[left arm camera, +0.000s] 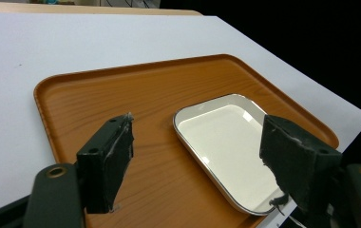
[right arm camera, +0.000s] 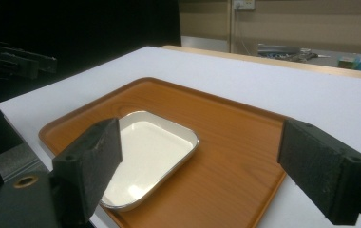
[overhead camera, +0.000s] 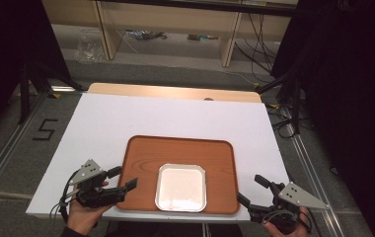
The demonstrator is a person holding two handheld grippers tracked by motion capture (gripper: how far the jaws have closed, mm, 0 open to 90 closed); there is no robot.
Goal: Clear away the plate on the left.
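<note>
**Inspector:** Nearest the lens, both tools sit at the near edge of the table. Left gripper hangs just over the left rim of the wooden tray, jaws spread wide, nothing between them. Right gripper waits off the tray's right corner, jaws likewise wide and empty.

**Assistant:** And the item being worked on?

**Inspector:** White square dish, metal-rimmed, lying flat in the near half of the tray, close to its front rim. It appears empty. In the left gripper view the dish lies between and beyond the two jaws, untouched. White table cover underneath is otherwise bare.

**Assistant:** Risks from this position?

**Inspector:** In my judgement, three. First, the dish rim is low and smooth; a pinch on one edge alone could slip or tip the dish. Second, the tray sits close to the table's front edge, so a sideways nudge from either tool might push it partly off. Third, a low approach by the left jaw could catch the tray rim before reaching the dish.
</note>
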